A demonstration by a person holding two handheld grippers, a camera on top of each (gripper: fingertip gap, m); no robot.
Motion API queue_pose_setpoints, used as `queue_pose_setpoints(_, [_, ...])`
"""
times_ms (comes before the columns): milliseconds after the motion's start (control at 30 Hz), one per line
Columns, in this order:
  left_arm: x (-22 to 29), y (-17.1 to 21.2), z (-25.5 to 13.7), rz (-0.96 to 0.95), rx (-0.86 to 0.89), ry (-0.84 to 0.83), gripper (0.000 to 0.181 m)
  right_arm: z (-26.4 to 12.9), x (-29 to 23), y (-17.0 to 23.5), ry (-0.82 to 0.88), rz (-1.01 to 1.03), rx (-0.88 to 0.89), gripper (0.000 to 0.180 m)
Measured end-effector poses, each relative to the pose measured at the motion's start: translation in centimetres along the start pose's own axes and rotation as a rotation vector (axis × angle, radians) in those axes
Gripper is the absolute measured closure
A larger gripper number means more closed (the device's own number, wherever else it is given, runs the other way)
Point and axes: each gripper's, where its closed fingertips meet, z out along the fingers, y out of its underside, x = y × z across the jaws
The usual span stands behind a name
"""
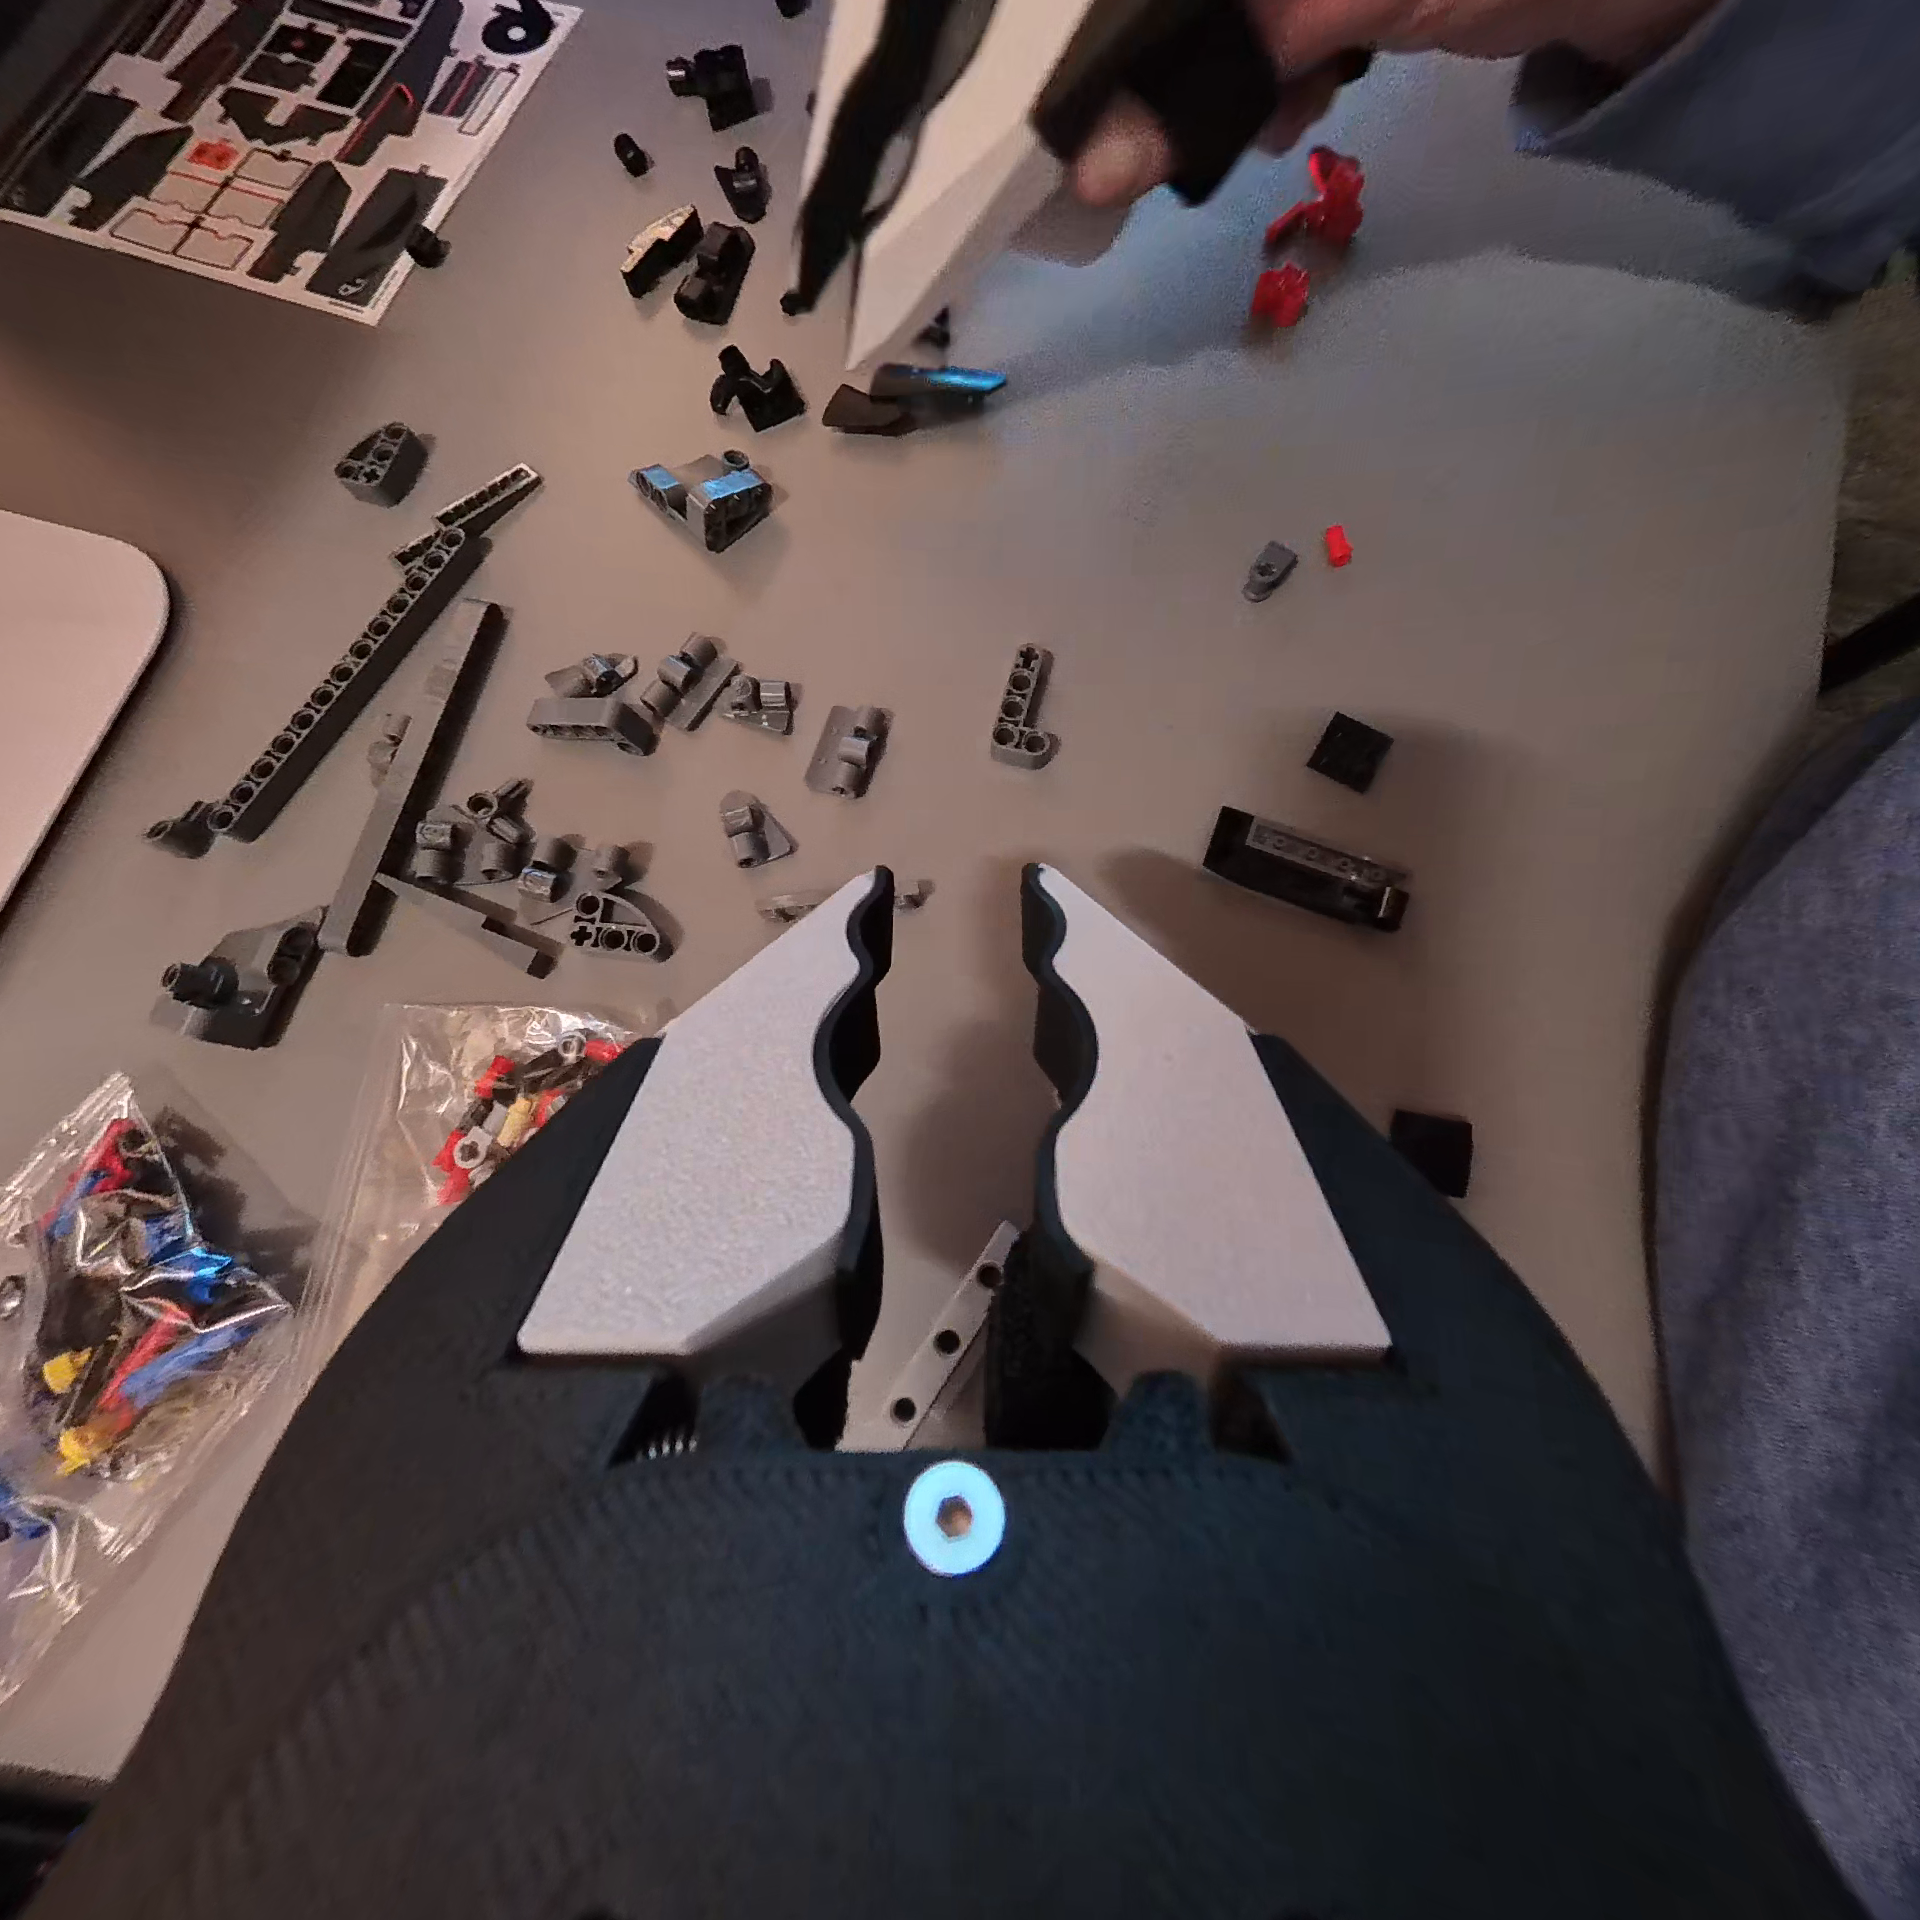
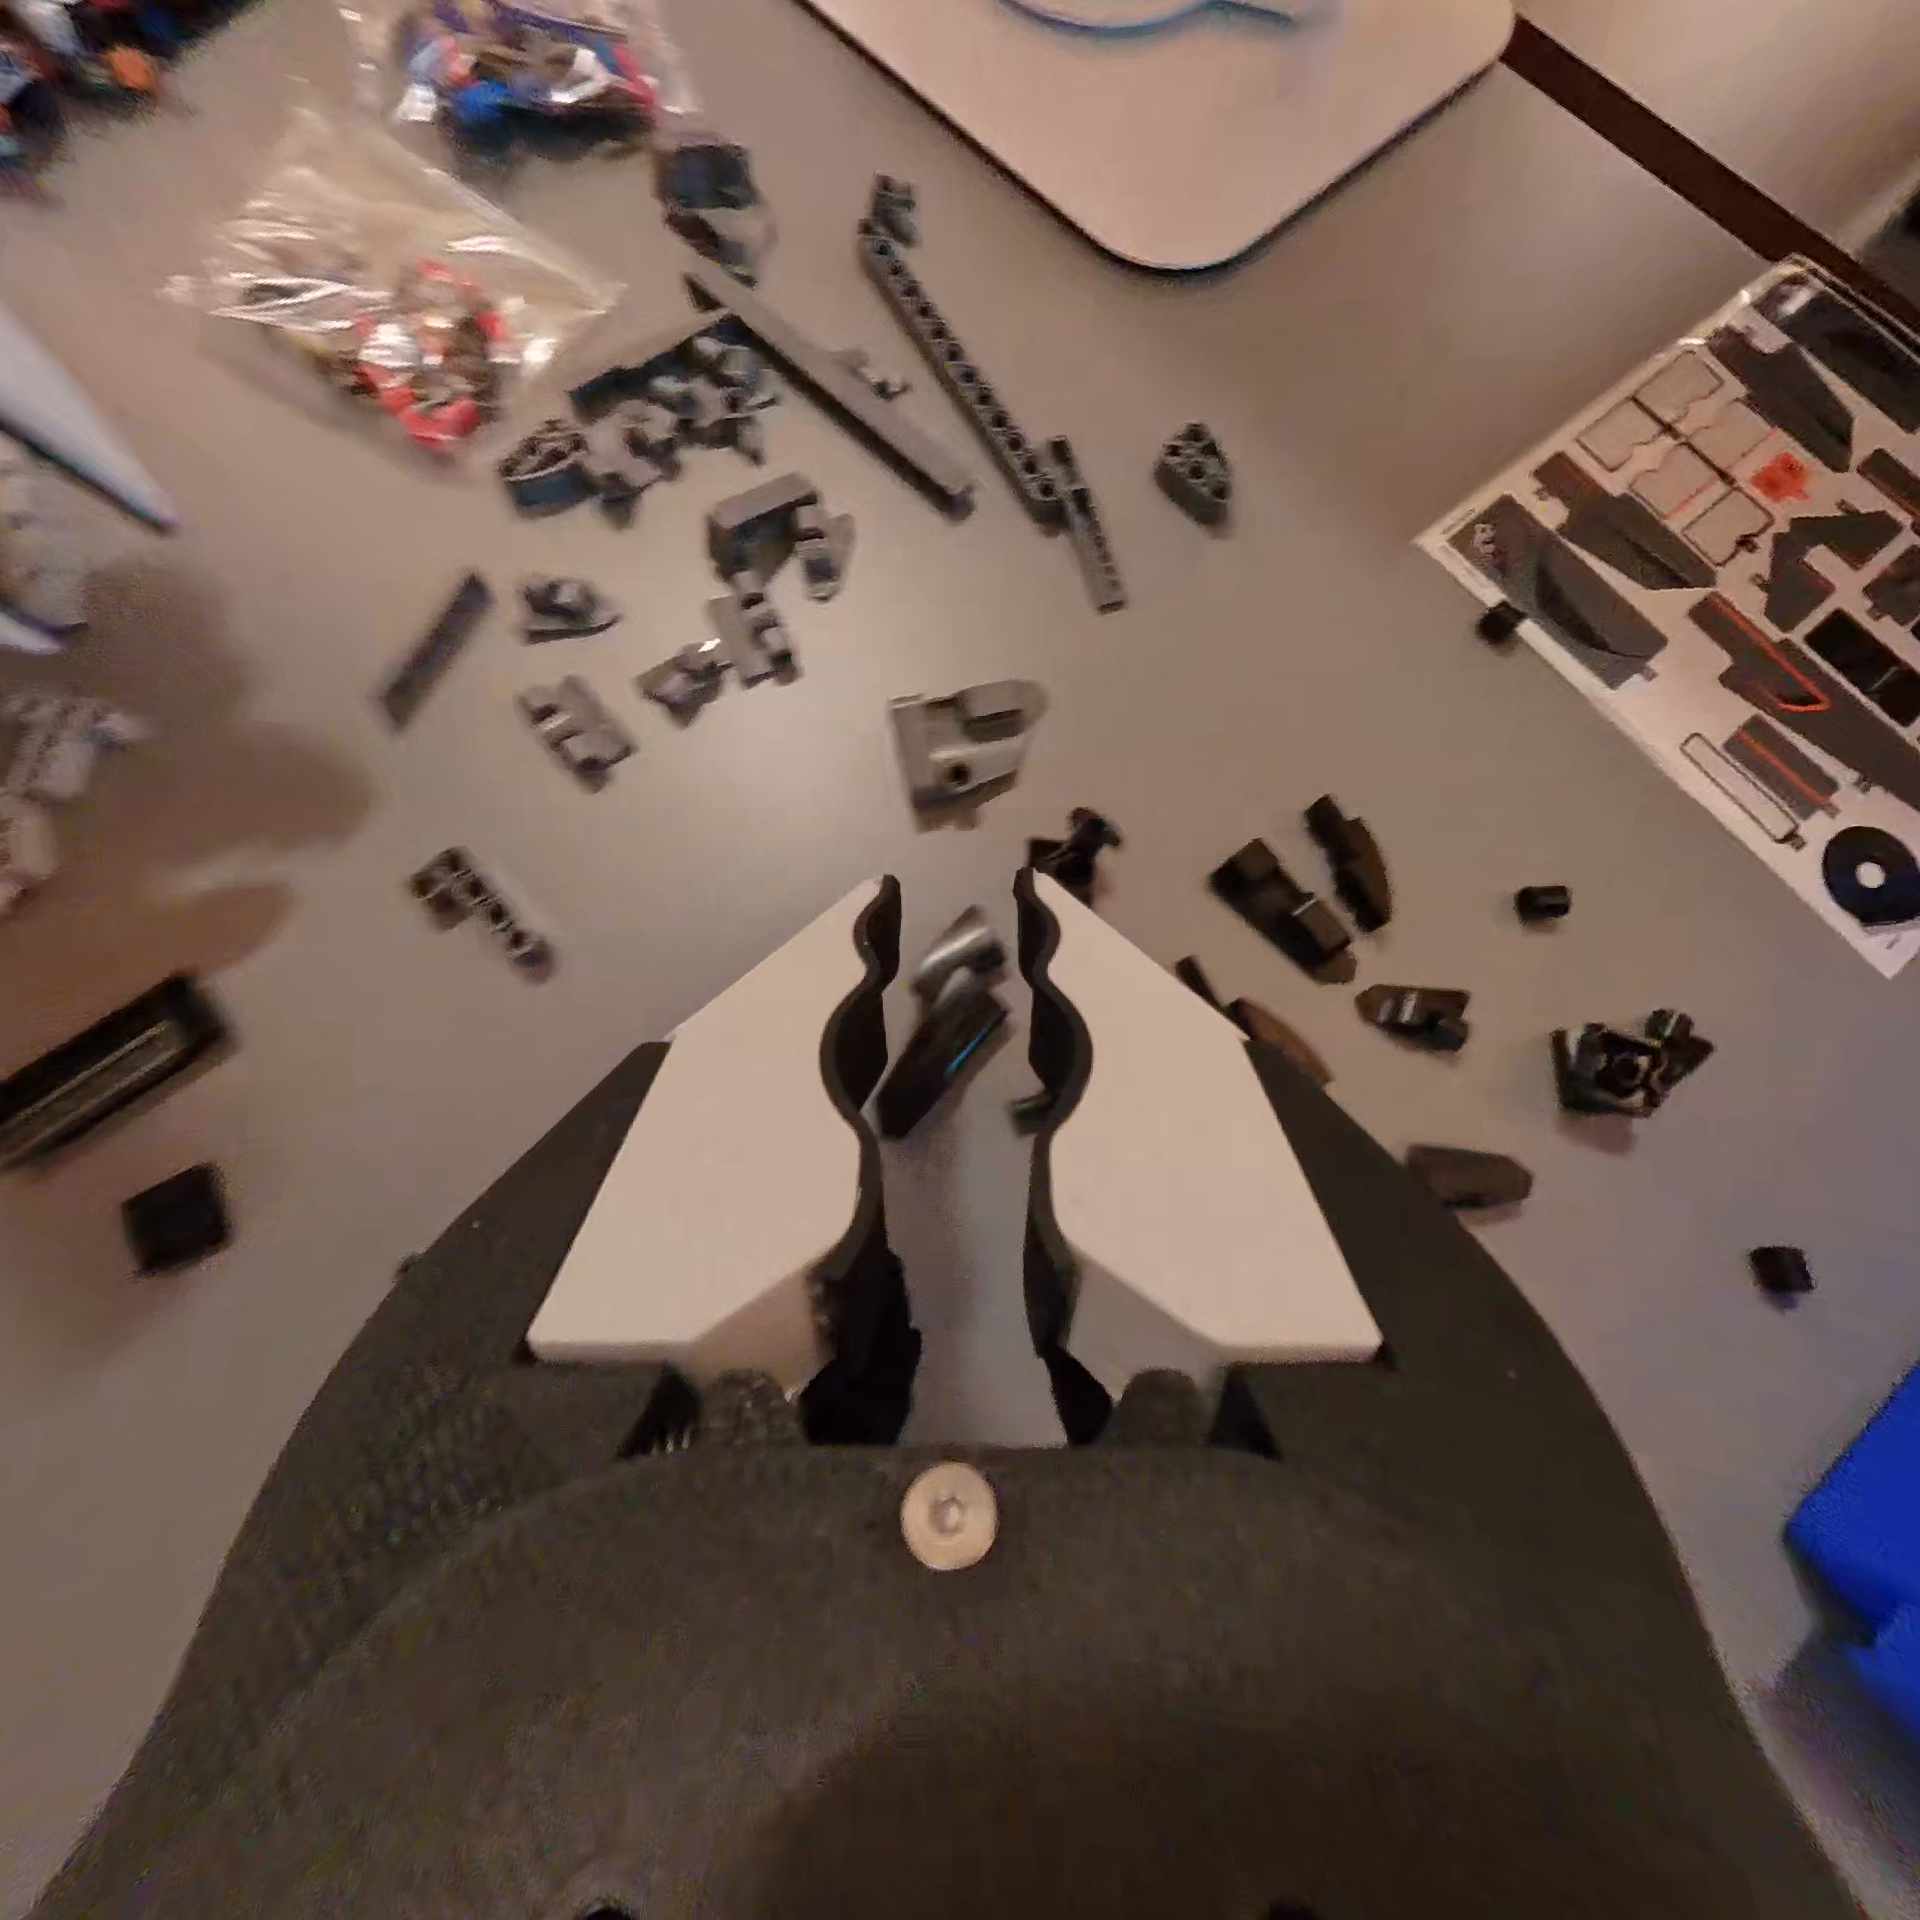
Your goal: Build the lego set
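Loose lego pieces lie scattered on a grey table (image 1: 1143, 623). My left gripper (image 1: 956, 883) is open and empty above the near part of the table, with grey connectors (image 1: 665, 696) ahead on its left and a black studded brick (image 1: 1309, 868) on its right. A light grey holed beam (image 1: 945, 1340) shows on the table under its jaws. My right gripper (image 2: 956, 888) is open, hovering over a black curved piece (image 2: 945, 1039) that lies between its fingers, untouched. This gripper shows blurred at the top of the left wrist view (image 1: 935, 156).
A sticker sheet (image 1: 260, 135) lies at the far left; it also shows in the right wrist view (image 2: 1714, 623). Bags of small coloured parts (image 1: 135, 1278) sit near left. Long dark beams (image 1: 322, 696), red pieces (image 1: 1314, 208), a white board (image 2: 1195, 104) and a blue box (image 2: 1870, 1558) are around. My right fingertips sit around 15 cm from my left ones. My left gripper's tips are some 8 cm from the black studded brick (image 1: 1309, 868). It turns up in the right wrist view (image 2: 99, 1060) as well.
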Motion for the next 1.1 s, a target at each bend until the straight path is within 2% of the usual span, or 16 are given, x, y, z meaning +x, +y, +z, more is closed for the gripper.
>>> queue_pose_setpoints(133, [-0.6,0.1,-0.5,-0.01,0.01,-0.008,0.159,1.6,2.3,-0.5,0.017,0.067,-0.013,0.164])
queue_pose_setpoints(400, [-1.2,0.1,-0.6,-0.014,0.024,0.005,0.159,3.1,3.0,0.2,-0.001,0.071,-0.091,0.175])
queue_pose_setpoints(600, [-1.5,0.0,-0.9,-0.016,0.033,0.001,0.16,0.0,2.3,-0.6,0.0,0.057,-0.027,0.175])
queue_pose_setpoints(800, [-1.3,-0.2,-0.6,-0.009,0.037,0.012,0.161,-4.4,-0.2,2.7,-0.01,0.075,-0.026,0.176])
queue_pose_setpoints(933, [-0.8,-0.6,0.1,0.012,0.031,0.021,0.16,-4.5,-1.6,5.2,-0.002,0.066,-0.064,0.176])
queue_pose_setpoints(1100, [-0.5,-0.7,0.3,0.018,0.021,0.019,0.16,-3.6,-2.4,6.1,-0.005,0.052,-0.073,0.175])
